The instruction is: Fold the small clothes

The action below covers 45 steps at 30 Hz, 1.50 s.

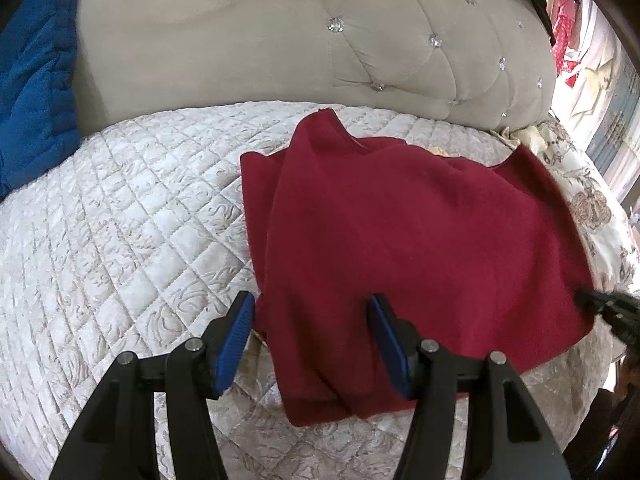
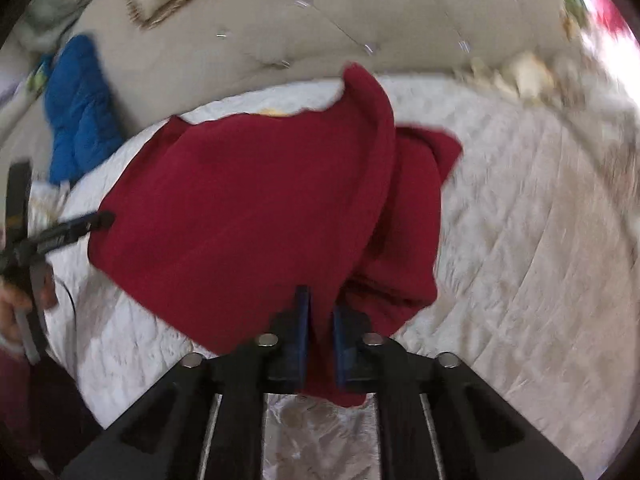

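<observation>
A dark red garment (image 1: 400, 220) lies partly folded on the white quilted bedspread (image 1: 120, 220). My left gripper (image 1: 312, 316) hangs open over the garment's near left corner; its blue pads stand apart on either side of the cloth and do not press it. In the left wrist view my right gripper (image 1: 600, 306) shows at the garment's right edge. In the right wrist view the right gripper (image 2: 322, 320) is shut on the near edge of the red garment (image 2: 240, 200), a fold of cloth pinched between its pads. The left gripper (image 2: 86, 222) shows there at the garment's left side.
A beige tufted headboard (image 1: 280, 48) rises behind the bed. A blue blanket (image 1: 36, 88) lies at the far left. Floral bedding (image 1: 592, 204) sits at the right edge. A person's hand (image 2: 16, 308) holds the left gripper.
</observation>
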Motion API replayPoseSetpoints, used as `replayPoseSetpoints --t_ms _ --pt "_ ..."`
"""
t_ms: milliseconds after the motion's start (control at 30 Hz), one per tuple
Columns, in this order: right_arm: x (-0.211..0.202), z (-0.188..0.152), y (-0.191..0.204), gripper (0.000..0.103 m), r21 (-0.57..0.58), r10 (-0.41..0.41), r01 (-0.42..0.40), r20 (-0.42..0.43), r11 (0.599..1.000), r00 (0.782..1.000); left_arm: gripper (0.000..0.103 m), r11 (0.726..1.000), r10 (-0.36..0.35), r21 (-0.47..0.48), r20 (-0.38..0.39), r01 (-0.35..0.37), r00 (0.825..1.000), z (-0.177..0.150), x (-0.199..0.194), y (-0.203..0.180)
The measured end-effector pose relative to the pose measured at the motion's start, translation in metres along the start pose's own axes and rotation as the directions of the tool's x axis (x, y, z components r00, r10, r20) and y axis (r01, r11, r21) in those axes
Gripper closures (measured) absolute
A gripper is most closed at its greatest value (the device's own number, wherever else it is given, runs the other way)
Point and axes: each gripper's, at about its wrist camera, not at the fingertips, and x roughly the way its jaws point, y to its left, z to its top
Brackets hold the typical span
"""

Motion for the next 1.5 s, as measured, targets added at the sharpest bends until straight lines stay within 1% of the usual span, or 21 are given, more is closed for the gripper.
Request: replayPoseSetpoints --t_ms 100,167,233,333,400,467,533,600,733,833,867,900,933,967,1000,1100,1133,1167,1333,1400,1500 --pt "-0.011 0.002 -0.008 0.103 -0.014 -0.019 0.019 0.007 1.000 1.000 0.041 1.000 0.008 0.007 0.005 -0.008 1.000 -0.001 -0.001 -0.001" --pt "-0.005 -0.006 -0.021 0.103 0.032 -0.043 0.044 -0.029 0.999 0.999 0.041 1.000 0.009 0.005 0.005 -0.009 1.000 -0.001 -0.002 0.000" --pt "0.005 -0.016 -0.029 0.103 0.068 -0.019 0.024 -0.069 0.997 0.997 0.041 1.000 0.011 0.005 0.005 -0.011 1.000 -0.002 -0.002 0.001" --pt "-0.007 -0.015 -0.033 0.103 0.113 0.001 0.003 -0.034 0.994 0.999 0.041 1.000 0.015 0.003 0.001 -0.015 1.000 -0.003 -0.002 0.002" --pt "-0.022 -0.010 -0.038 0.102 0.163 -0.022 0.022 0.001 0.986 1.000 0.041 1.000 0.013 -0.003 0.000 -0.013 1.000 -0.002 -0.002 0.002" --pt "-0.040 0.000 -0.039 0.100 0.190 -0.049 0.034 0.071 0.981 0.996 0.041 1.000 0.013 -0.007 0.002 -0.013 1.000 -0.002 -0.002 0.002" --pt "-0.045 0.012 -0.039 0.087 0.194 -0.039 0.016 0.115 0.981 0.993 0.041 1.000 0.013 -0.016 0.006 -0.013 1.000 -0.001 -0.002 0.002" --pt "-0.034 0.032 -0.032 0.079 0.176 -0.072 0.051 0.115 0.983 0.991 0.041 1.000 0.014 -0.026 0.010 -0.014 1.000 -0.001 -0.002 0.003" --pt "0.016 0.075 -0.025 0.079 0.128 -0.160 0.151 0.068 0.980 0.985 0.038 0.999 0.013 -0.039 0.011 -0.012 1.000 0.000 0.000 0.005" --pt "0.051 0.098 -0.034 0.081 0.163 -0.138 0.130 0.038 0.978 0.990 0.034 0.999 0.015 -0.048 0.013 -0.014 1.000 0.001 0.002 0.007" --pt "0.058 0.101 -0.038 0.089 0.178 -0.120 0.112 0.032 0.978 0.992 0.032 0.999 0.015 -0.052 0.013 -0.014 1.000 0.001 0.003 0.008" --pt "0.062 0.105 -0.042 0.103 0.191 -0.108 0.097 0.046 0.977 0.993 0.032 0.998 0.015 -0.055 0.012 -0.015 1.000 0.001 0.003 0.008" --pt "0.061 0.107 -0.043 0.103 0.201 -0.131 0.113 0.077 0.973 0.988 0.031 0.998 0.015 -0.055 0.013 -0.014 1.000 0.001 0.003 0.009" --pt "0.061 0.109 -0.046 0.103 0.213 -0.186 0.161 0.100 0.964 0.978 0.030 0.998 0.015 -0.054 0.014 -0.014 1.000 0.001 0.004 0.009" --pt "0.065 0.109 -0.051 0.103 0.229 -0.202 0.175 0.098 0.958 0.974 0.029 0.998 0.016 -0.054 0.016 -0.015 1.000 0.002 0.005 0.009" --pt "0.092 0.104 -0.058 0.103 0.225 -0.237 0.228 0.012 0.947 0.971 0.028 0.998 0.017 -0.054 0.013 -0.016 1.000 0.003 0.008 0.010" --pt "0.091 0.104 -0.058 0.102 0.223 -0.254 0.243 0.022 0.944 0.967 0.028 0.998 0.018 -0.053 0.014 -0.017 1.000 0.003 0.007 0.010" --pt "0.084 0.104 -0.058 0.091 0.231 -0.274 0.261 0.026 0.937 0.961 0.028 0.998 0.019 -0.052 0.015 -0.018 1.000 0.002 0.006 0.010" --pt "0.032 0.100 -0.061 0.087 0.350 -0.210 0.159 0.113 0.923 0.971 0.028 0.998 0.031 -0.055 0.023 -0.030 0.999 -0.001 0.003 0.014" --pt "0.022 0.106 -0.041 0.087 0.296 -0.191 0.146 0.132 0.944 0.973 0.028 0.997 0.032 -0.066 0.027 -0.030 0.999 -0.001 0.001 0.017" --pt "0.010 0.120 0.000 0.087 0.166 -0.201 0.174 0.169 0.971 0.965 0.028 0.997 0.034 -0.077 0.031 -0.031 0.999 -0.002 -0.001 0.020"
